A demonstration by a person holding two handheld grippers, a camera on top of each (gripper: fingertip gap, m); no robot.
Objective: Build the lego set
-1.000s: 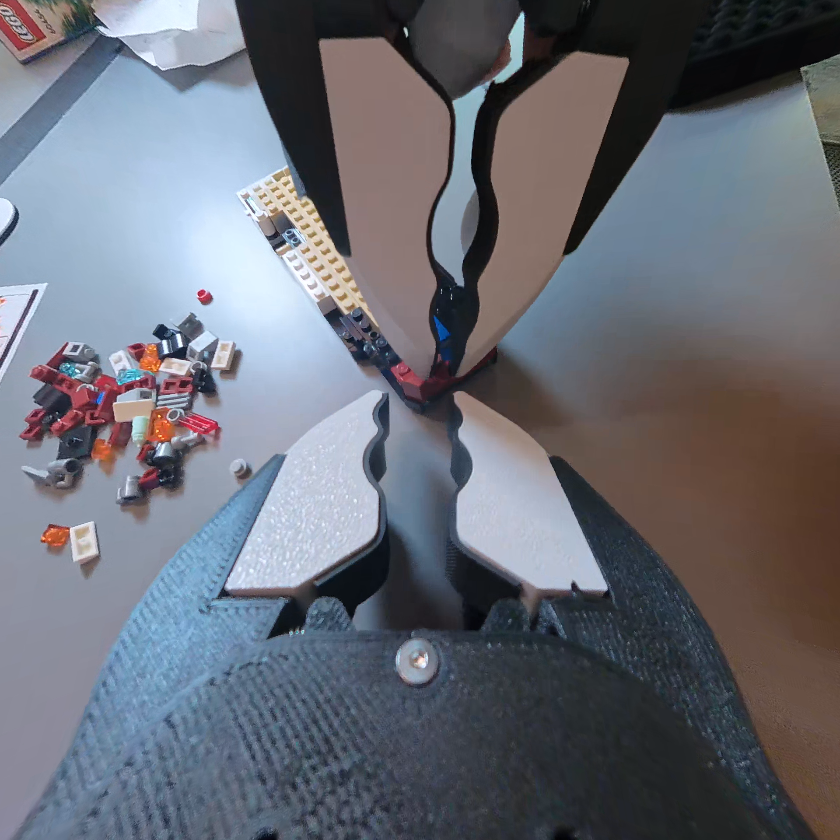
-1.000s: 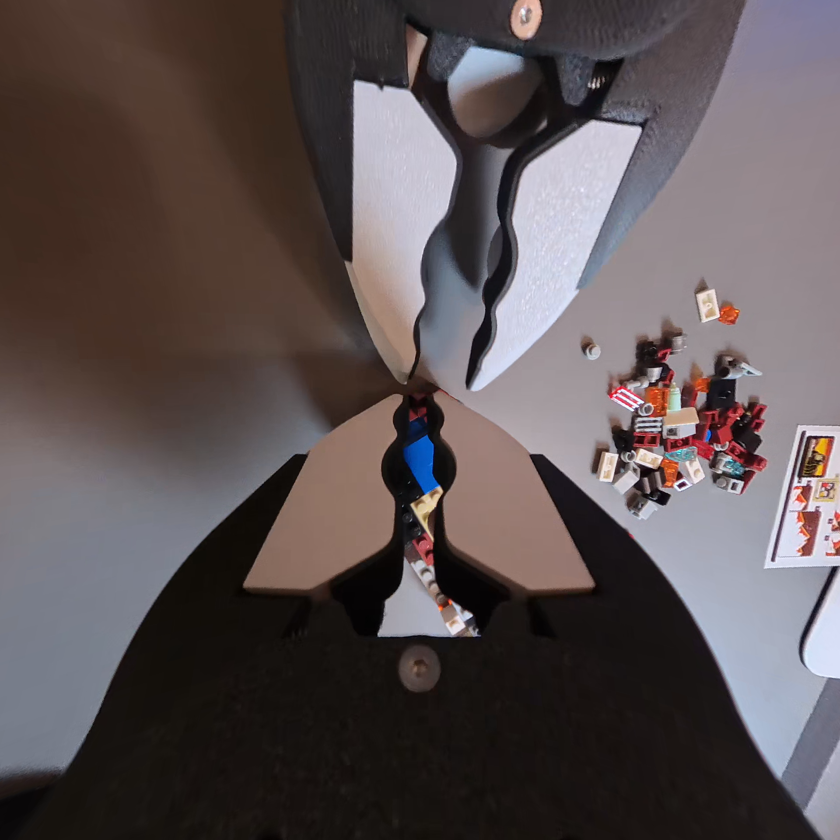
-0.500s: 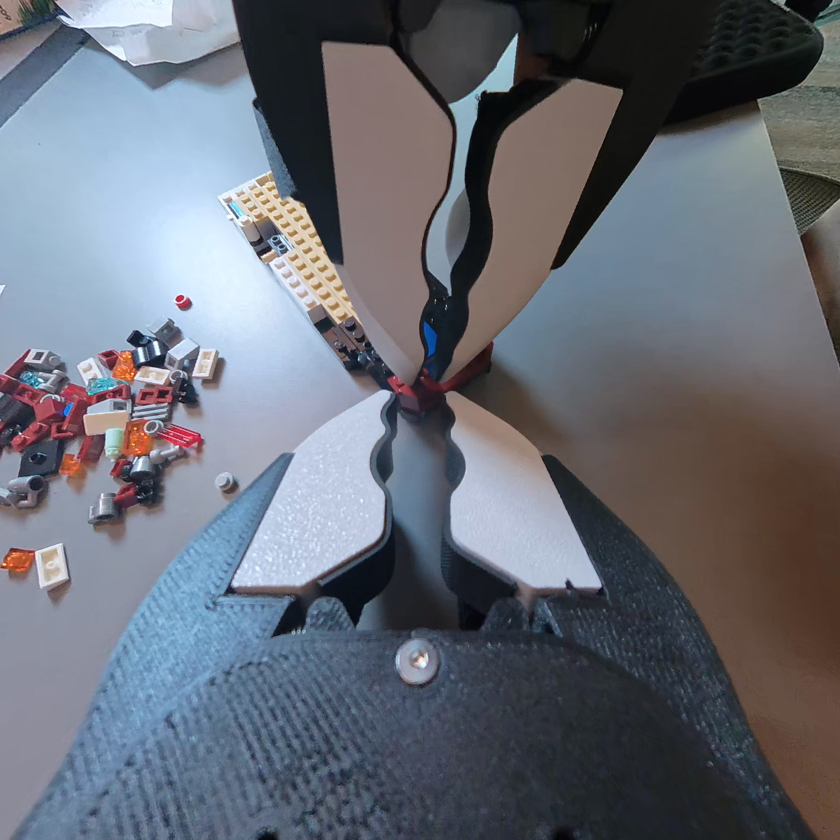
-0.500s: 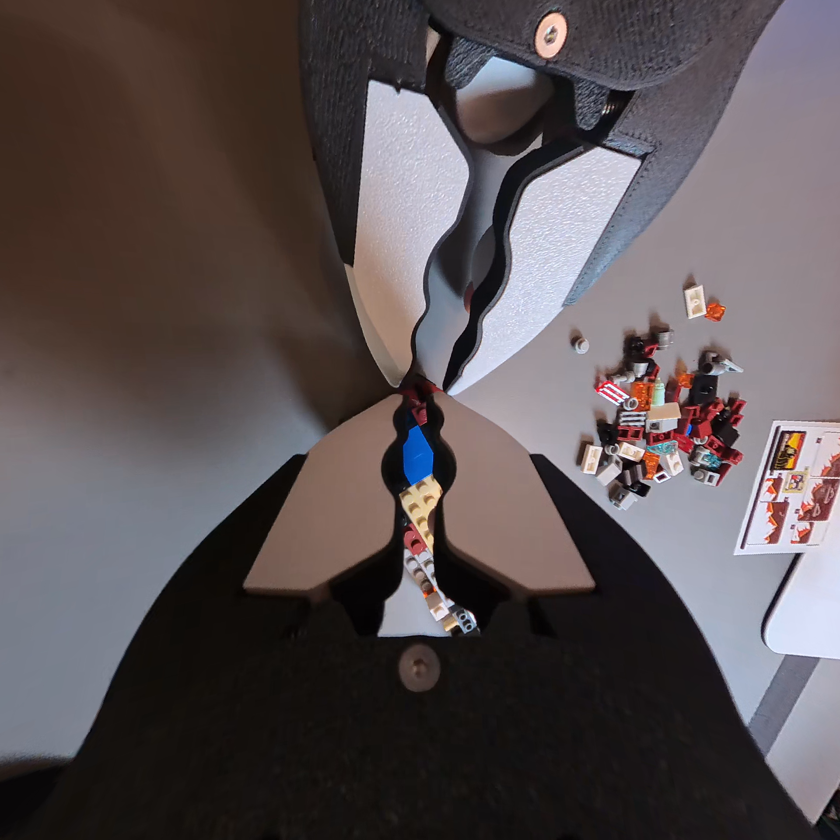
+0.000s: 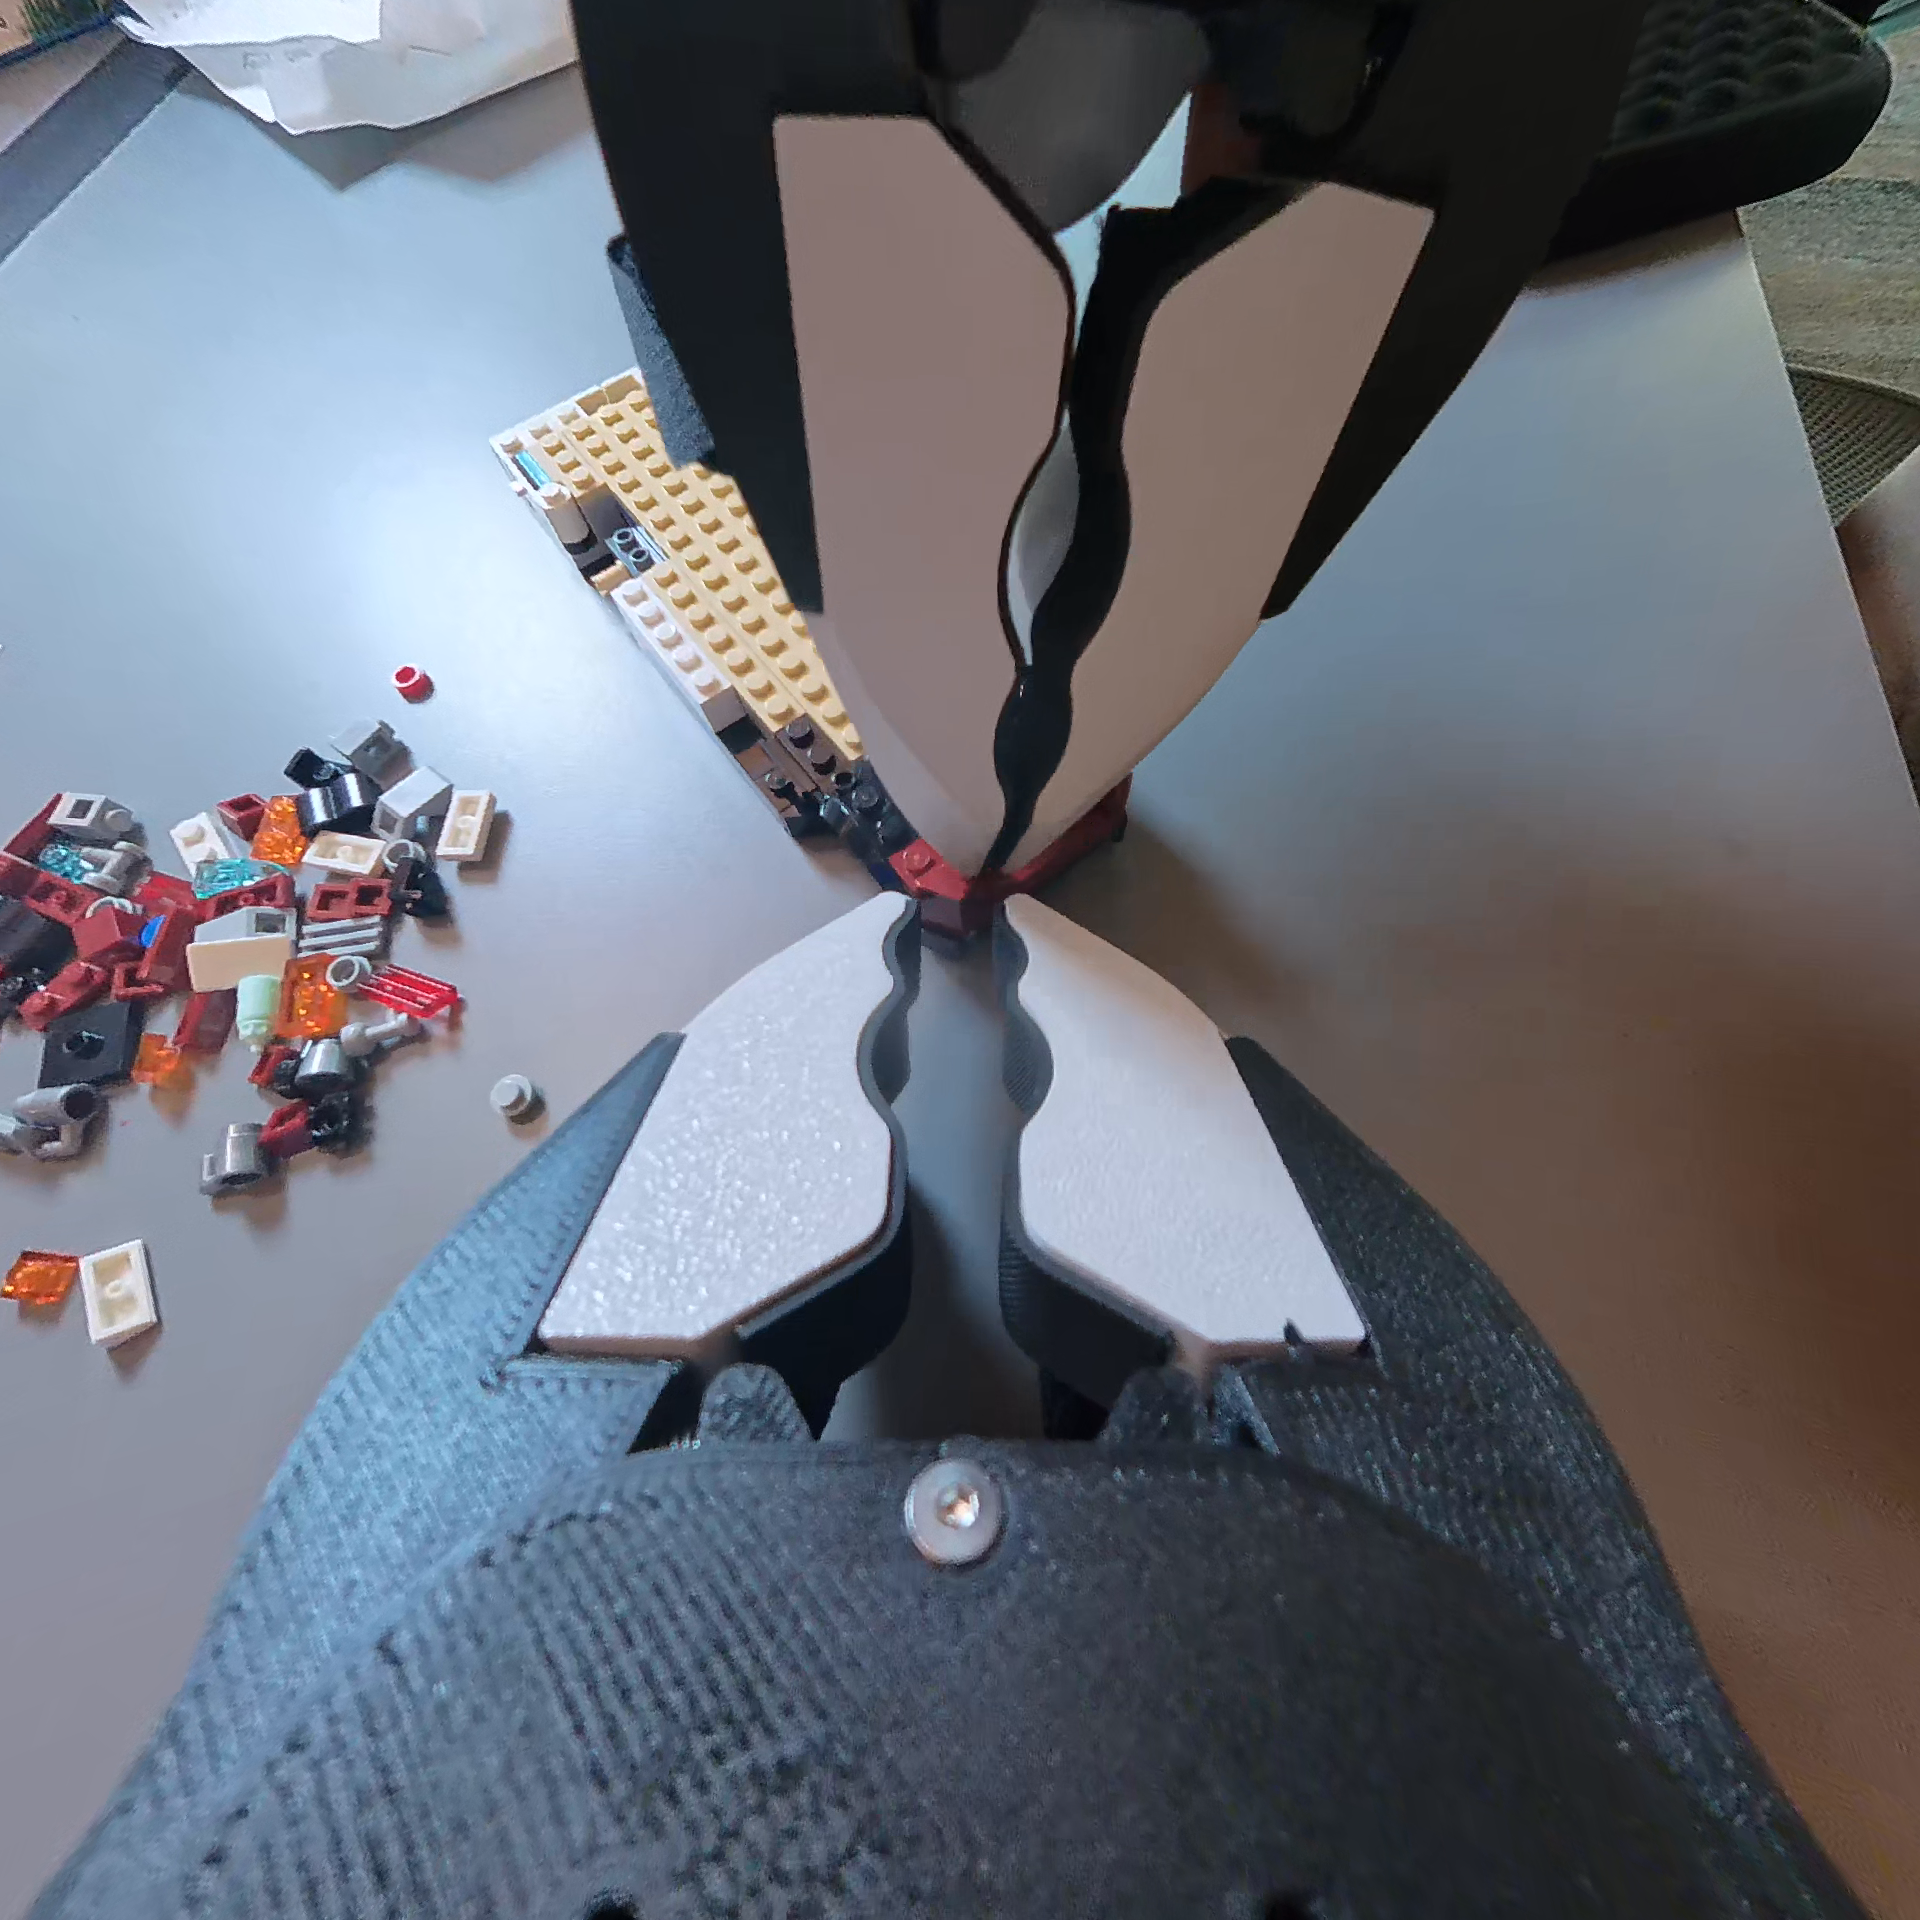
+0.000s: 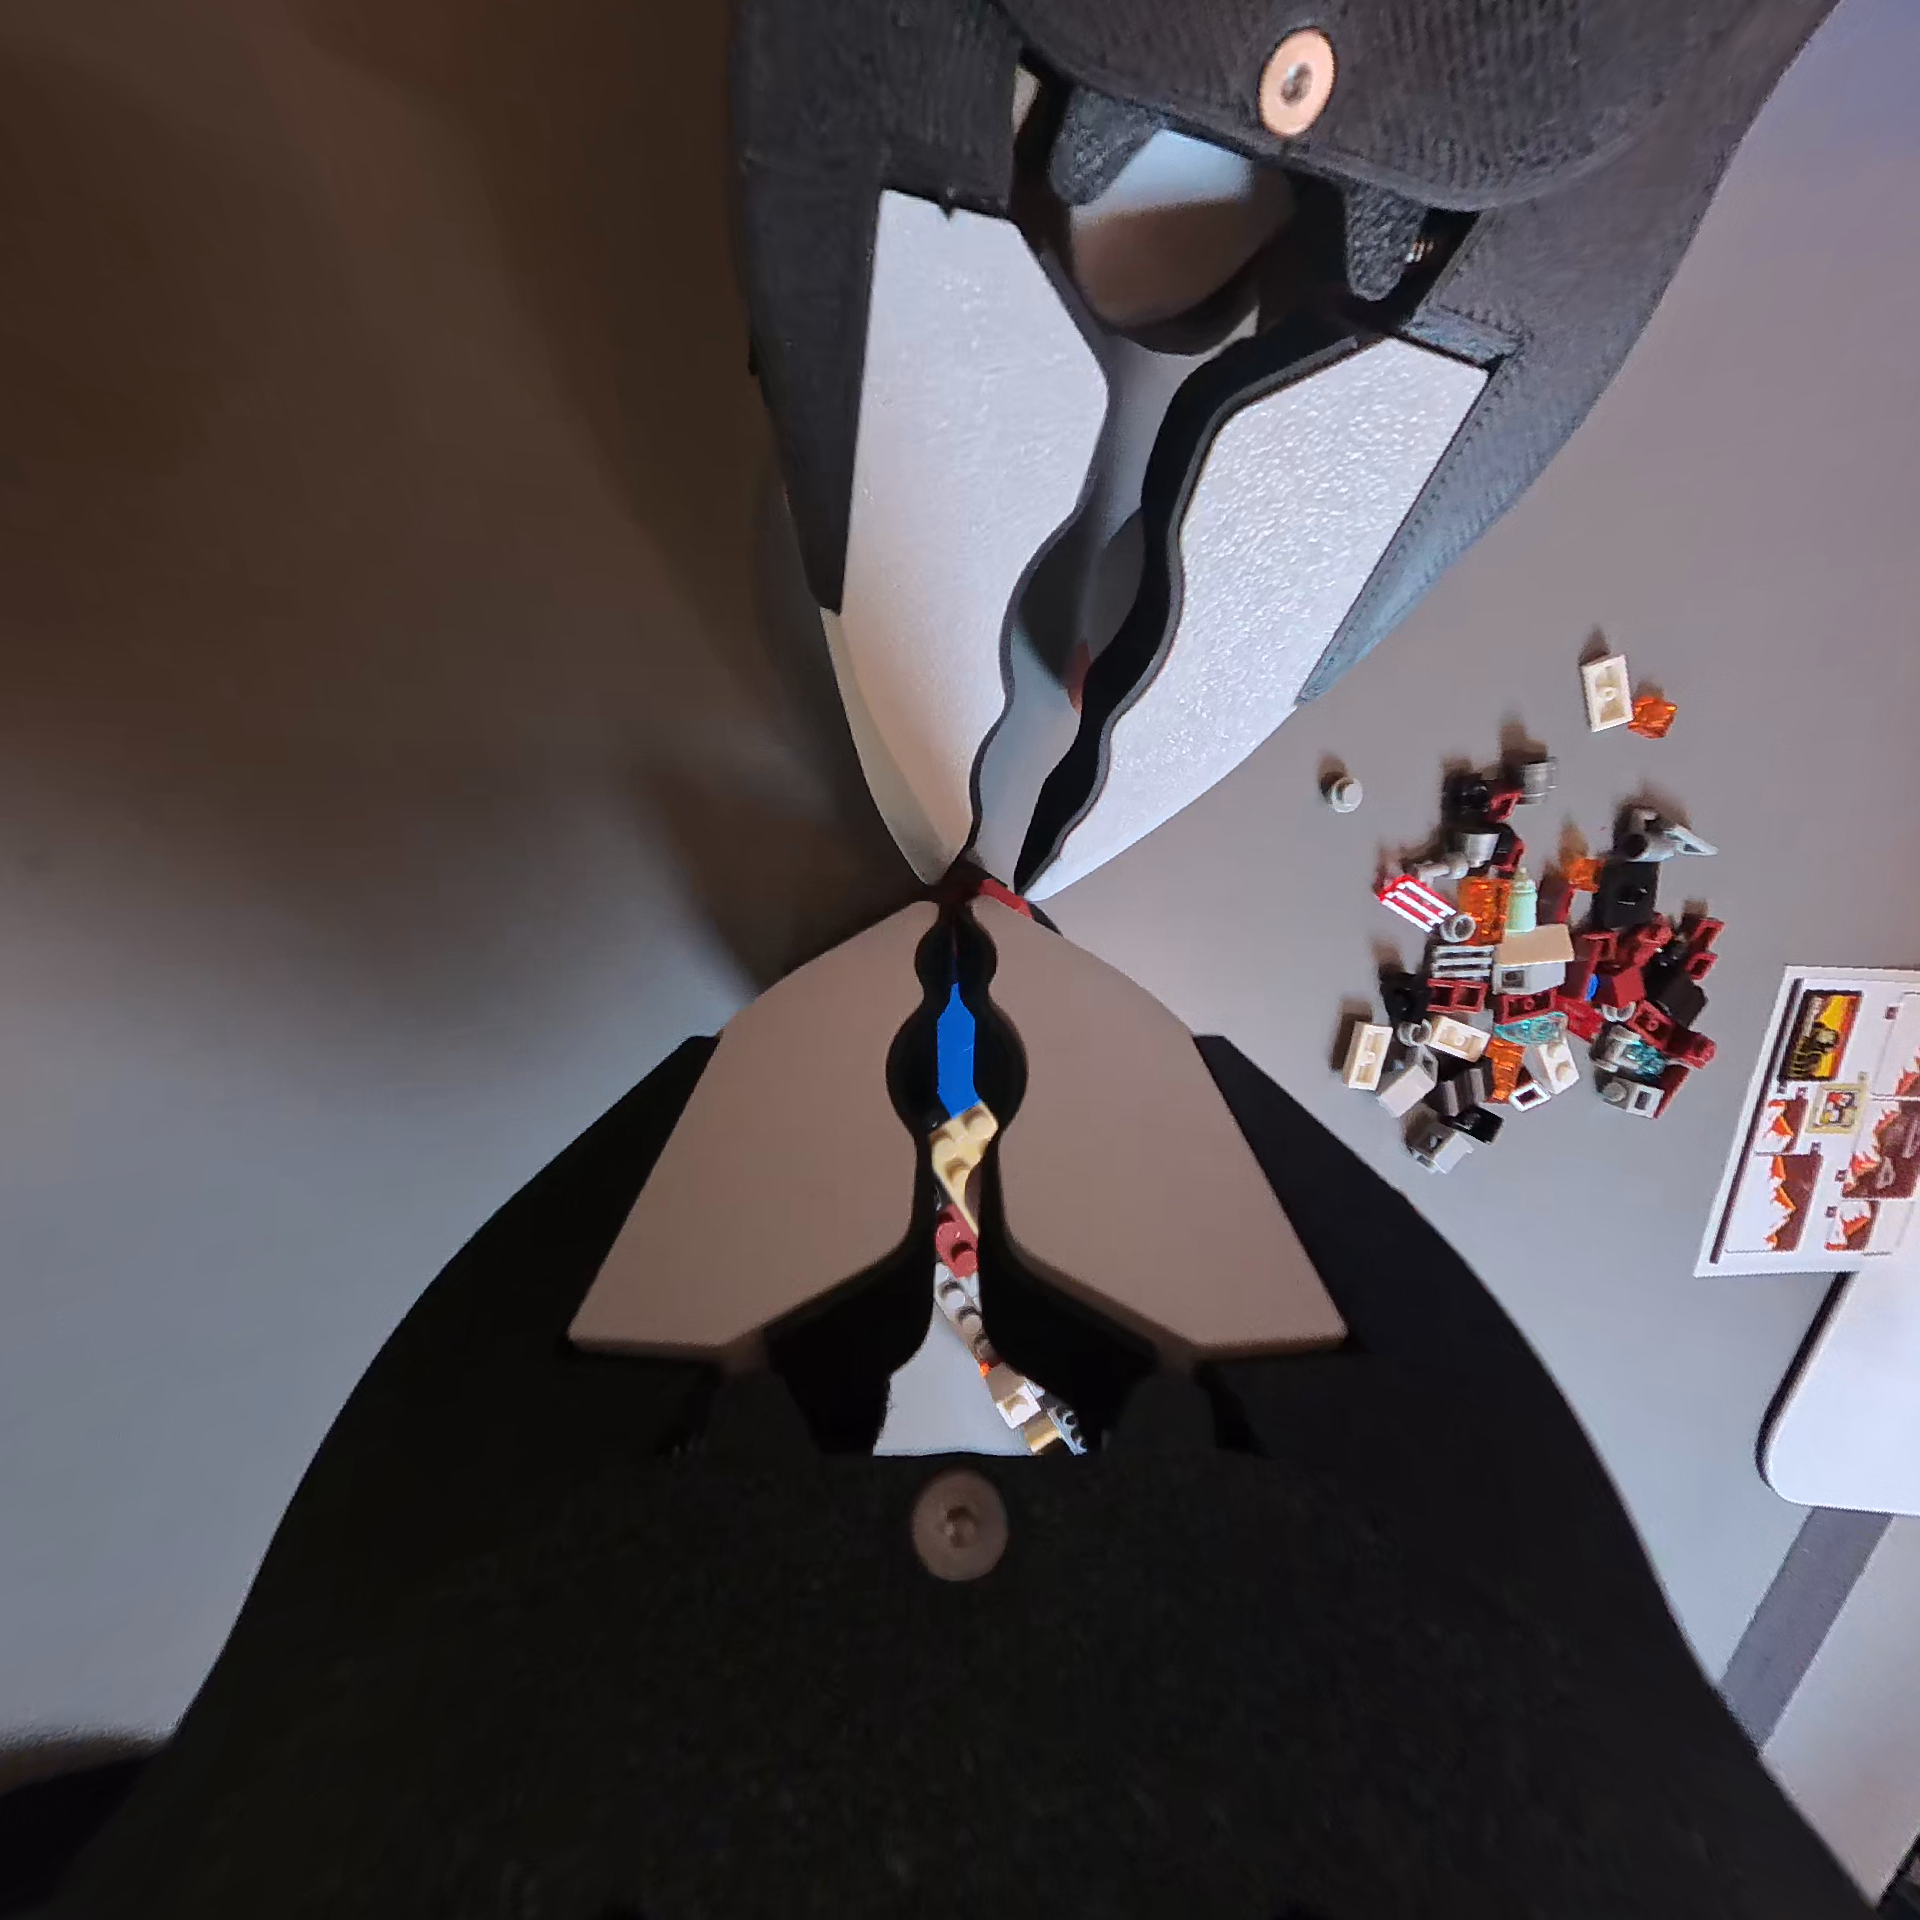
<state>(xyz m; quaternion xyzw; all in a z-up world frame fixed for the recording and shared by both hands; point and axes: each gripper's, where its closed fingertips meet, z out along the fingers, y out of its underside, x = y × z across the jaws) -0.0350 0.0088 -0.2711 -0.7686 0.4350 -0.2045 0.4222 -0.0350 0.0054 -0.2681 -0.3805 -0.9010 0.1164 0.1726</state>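
A tan studded model point(image 5: 707, 540) with grey, black and dark red parts lies on the grey table point(image 5: 1455, 831). My right gripper point(image 5: 987, 871) comes down from the far side with its tips shut, touching the model's dark red end. In the right wrist view its tips point(image 6: 961, 906) meet, and the model's blue and tan parts point(image 6: 956, 1039) show below through the finger slot. My left gripper point(image 5: 958, 914) faces it tip to tip. Its pads stand close around a small dark red brick point(image 5: 948, 920) at that end, with a slim gap on the right-hand side. The left gripper also shows in the right wrist view point(image 6: 997, 873).
A pile of small loose bricks point(image 5: 239, 935) lies left of the model and shows in the right wrist view too point(image 6: 1538, 987). A sticker sheet point(image 6: 1829, 1122) and a white object point(image 6: 1849, 1382) lie beyond it. White paper point(image 5: 343, 62) is far left. The table's edge point(image 5: 1766, 520) runs on the right. Only a small space, under 4 cm, lies between the two pairs of fingers.
My left jaws have narrowed around the dark red brick at the model's end. My right pads, slightly apart before, have come fully together at that same end.
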